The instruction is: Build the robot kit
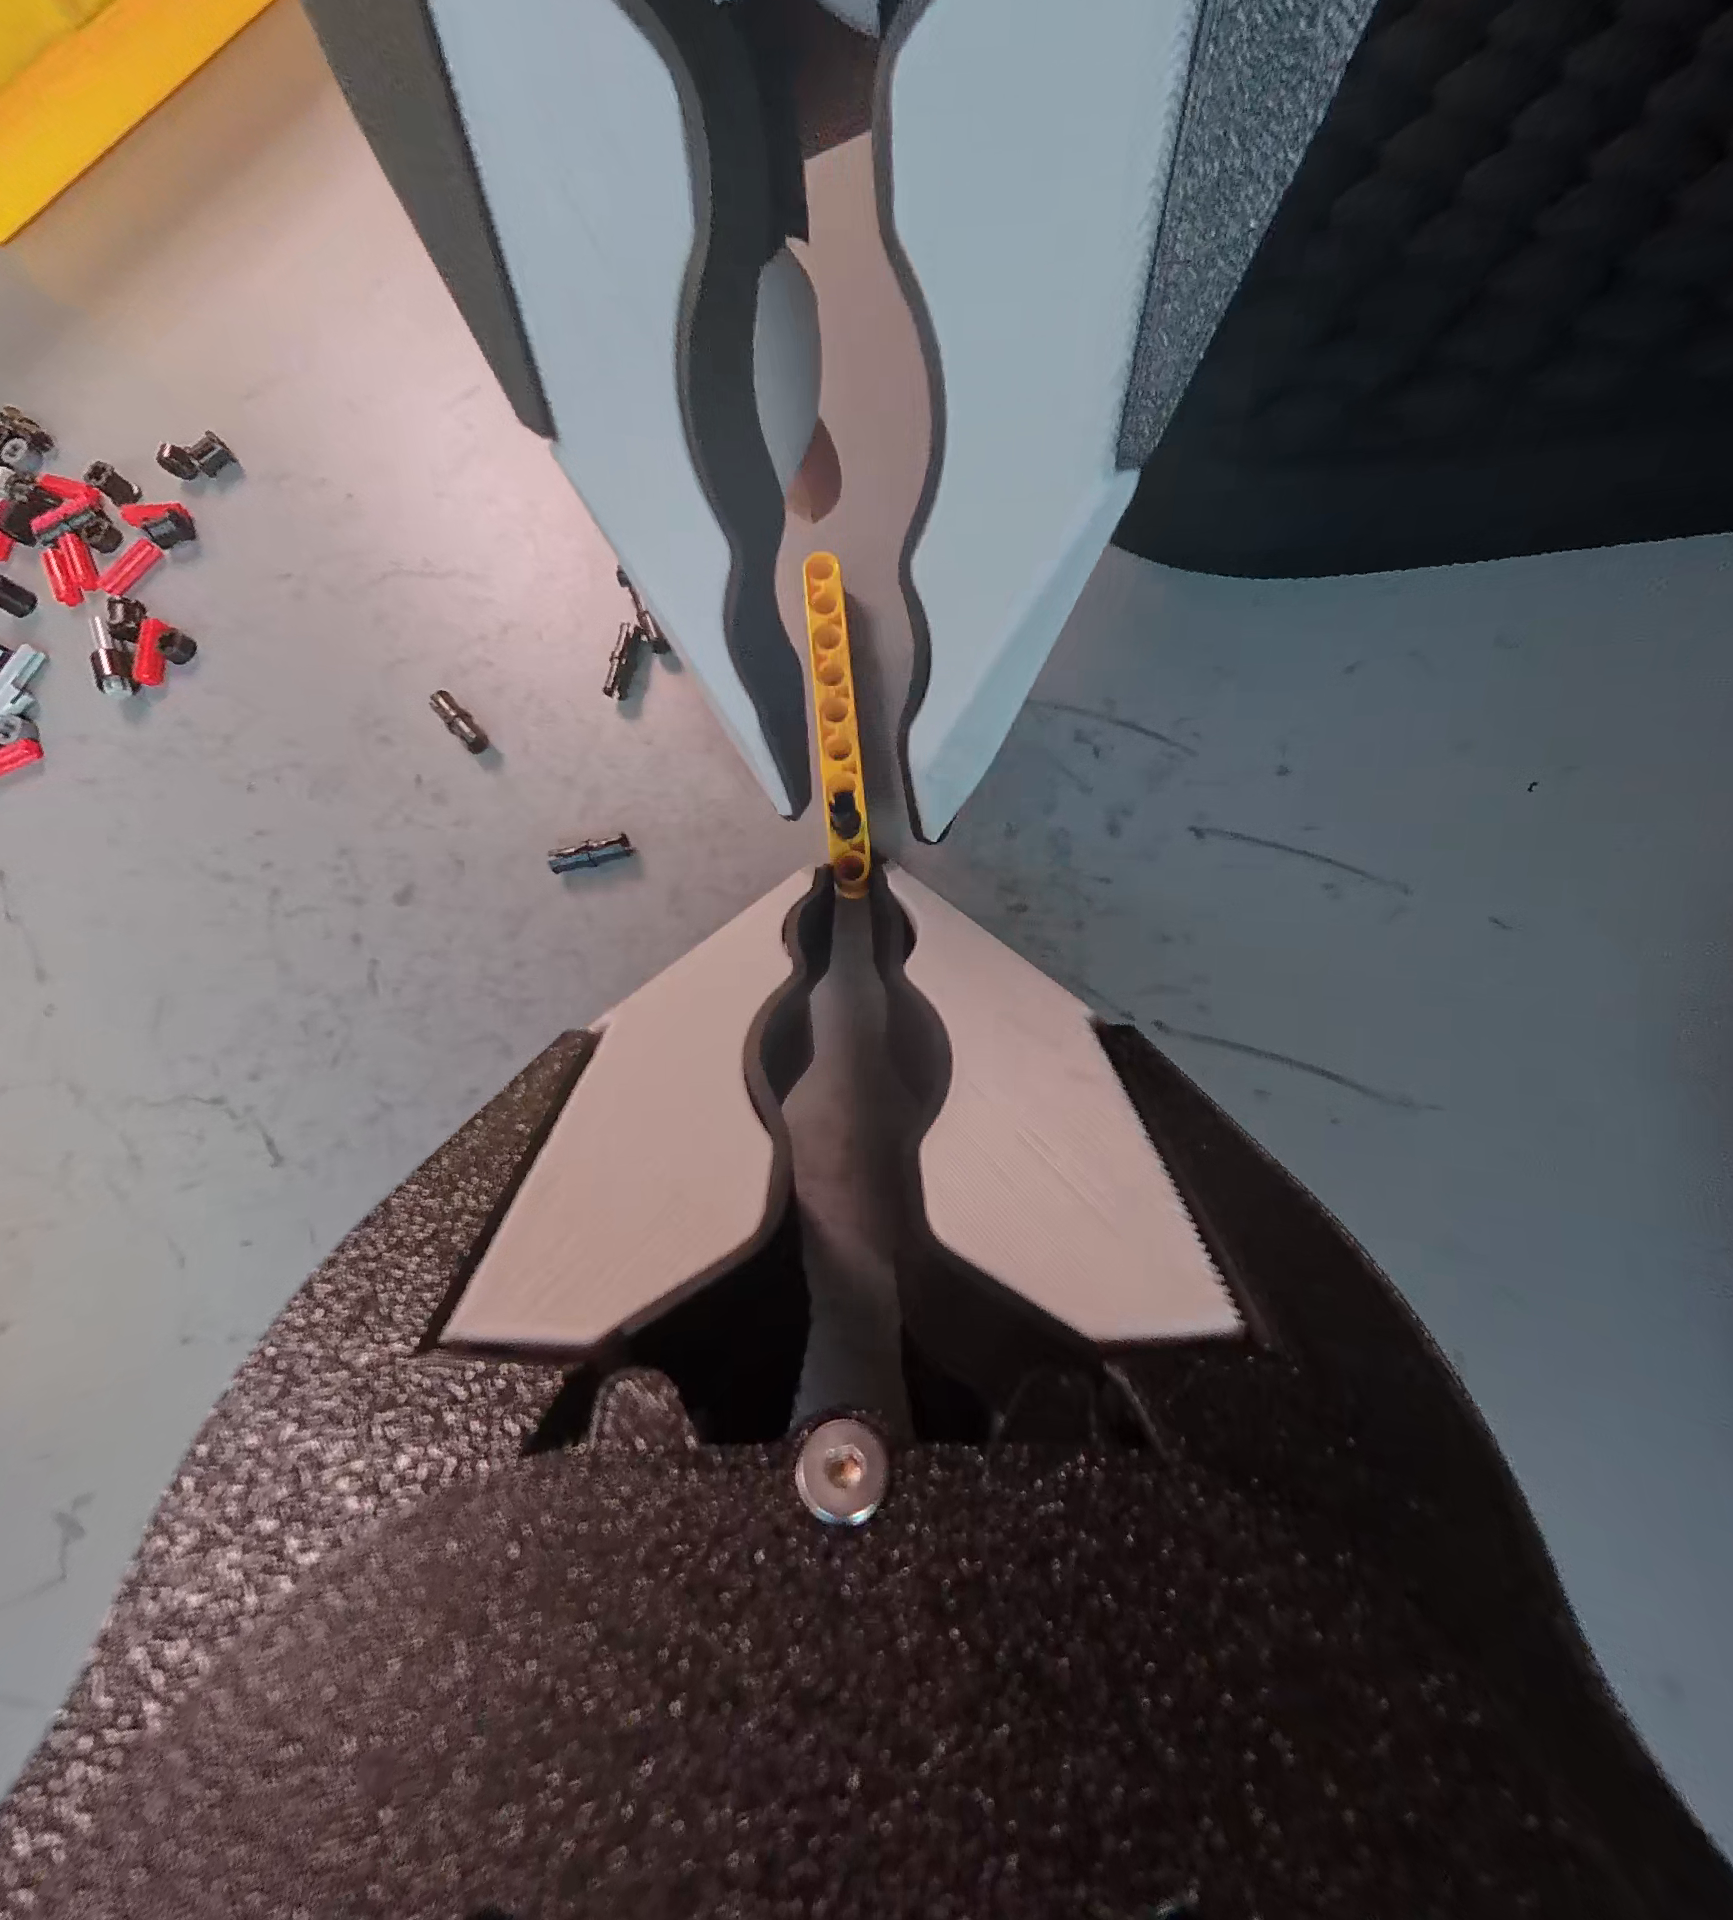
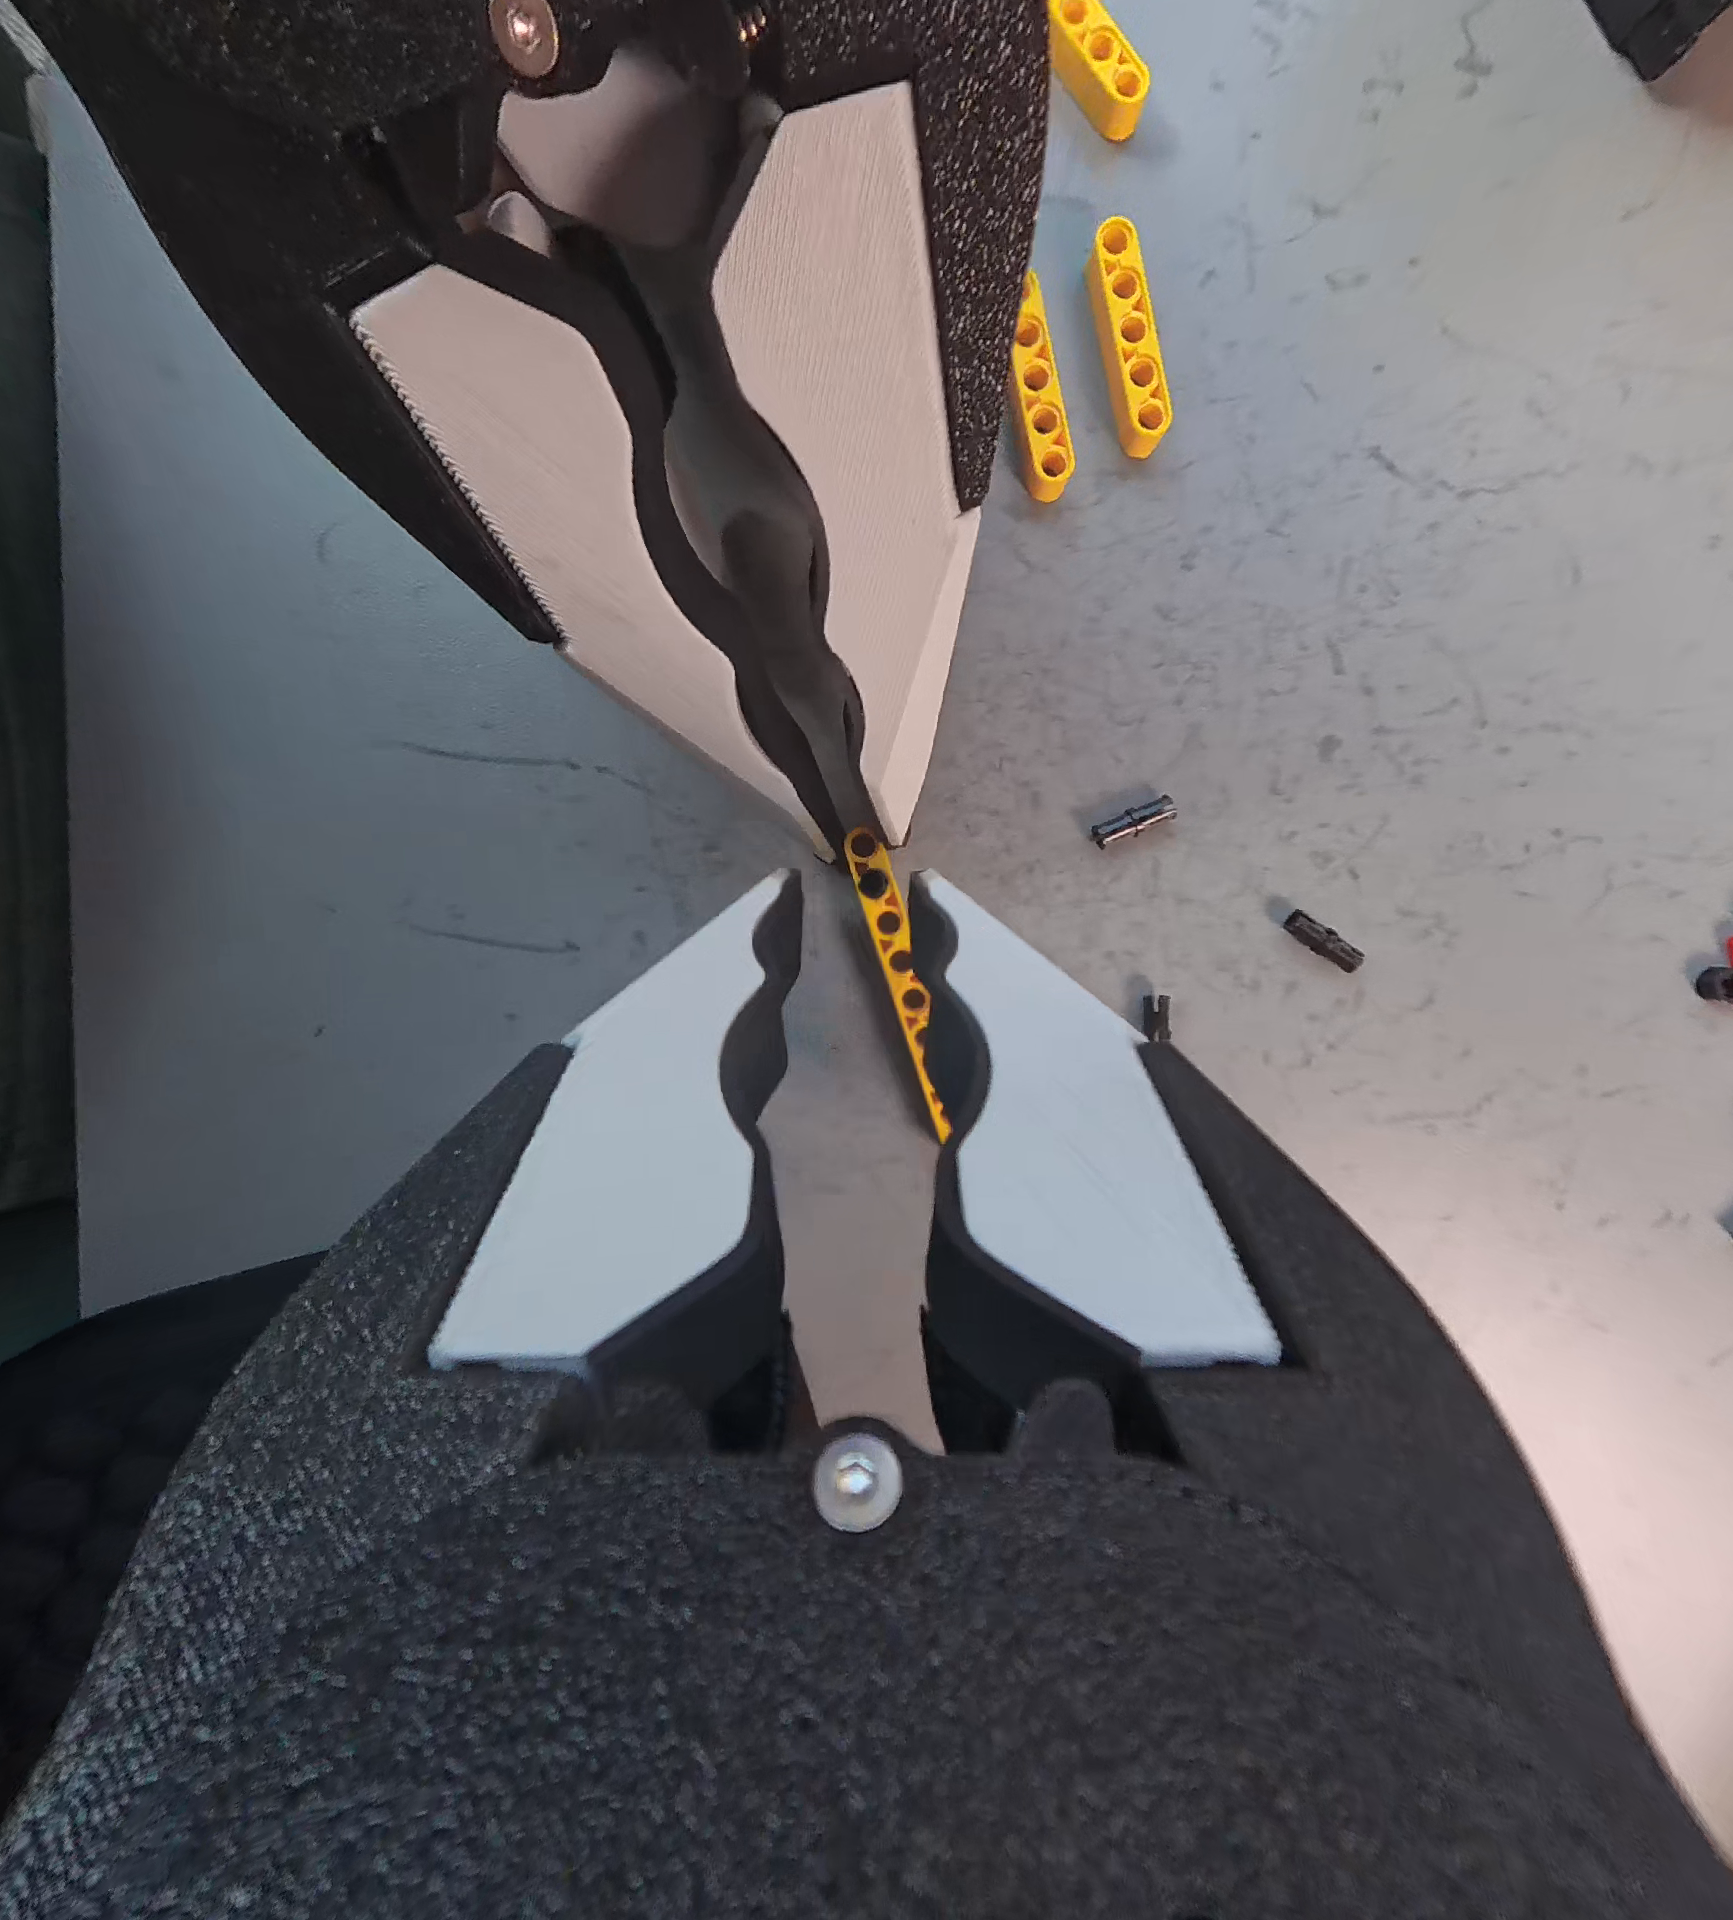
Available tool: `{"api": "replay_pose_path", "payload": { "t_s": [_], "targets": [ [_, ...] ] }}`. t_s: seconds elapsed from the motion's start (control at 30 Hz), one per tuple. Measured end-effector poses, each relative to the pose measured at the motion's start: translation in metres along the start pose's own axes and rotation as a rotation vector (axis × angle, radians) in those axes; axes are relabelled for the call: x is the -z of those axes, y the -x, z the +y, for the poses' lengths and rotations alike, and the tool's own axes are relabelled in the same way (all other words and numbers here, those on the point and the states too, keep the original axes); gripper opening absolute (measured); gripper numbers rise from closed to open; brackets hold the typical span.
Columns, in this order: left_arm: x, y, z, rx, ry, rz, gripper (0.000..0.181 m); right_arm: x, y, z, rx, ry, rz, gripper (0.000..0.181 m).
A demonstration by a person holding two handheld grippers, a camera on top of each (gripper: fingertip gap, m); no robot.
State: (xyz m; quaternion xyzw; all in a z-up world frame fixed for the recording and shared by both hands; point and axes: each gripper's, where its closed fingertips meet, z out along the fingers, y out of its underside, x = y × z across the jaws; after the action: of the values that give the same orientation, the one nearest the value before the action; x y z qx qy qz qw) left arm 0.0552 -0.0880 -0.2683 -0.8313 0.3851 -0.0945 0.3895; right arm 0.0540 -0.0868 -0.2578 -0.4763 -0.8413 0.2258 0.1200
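1. Between both grippers, above grey table (image 1: 1361, 831): yellow holed beam (image 1: 834, 717) w/ black pin (image 1: 844, 814).
2. Left gripper (image 1: 849, 883) clamps beam's near end.
3. Right gripper (image 2: 857, 883) jaws apart, beam lying btwn them, alongside one finger.

Beam (image 1: 834, 717) spans between the two grippers, which face tip to tip above the table (image 1: 1361, 831); pins (image 1: 0, 592) lie heaped left, spare beams (image 2: 1132, 338) beyond.

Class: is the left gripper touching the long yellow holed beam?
Touching. The right wrist view shows the left gripper with its tips pinched on the yellow beam at its end.
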Motion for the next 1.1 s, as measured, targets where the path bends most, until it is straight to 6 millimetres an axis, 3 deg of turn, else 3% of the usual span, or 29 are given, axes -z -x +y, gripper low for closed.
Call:
{"api": "replay_pose_path", "payload": {
  "t_s": [0.23,0.8,1.03,1.1],
  "targets": [
    [-0.0001,-0.0001,0.0,0.002,0.0,0.003,0.006,0.0015,-0.0026,-0.001,0.008,-0.003,0.016,0.004],
    [-0.0001,-0.0002,0.0001,0.003,-0.002,0.023,0.006,-0.002,-0.0025,0.0011,0.015,0.09,-0.055,0.003],
    [0.0013,0.0011,0.0014,0.012,-0.005,0.055,0.007,-0.0022,-0.0026,-0.0025,-0.052,-0.012,-0.056,0.004],
    [0.0029,0.0034,0.0034,0.011,-0.006,0.067,0.006,-0.0025,-0.0022,-0.0036,-0.043,-0.06,-0.052,0.012]
  ]
}}
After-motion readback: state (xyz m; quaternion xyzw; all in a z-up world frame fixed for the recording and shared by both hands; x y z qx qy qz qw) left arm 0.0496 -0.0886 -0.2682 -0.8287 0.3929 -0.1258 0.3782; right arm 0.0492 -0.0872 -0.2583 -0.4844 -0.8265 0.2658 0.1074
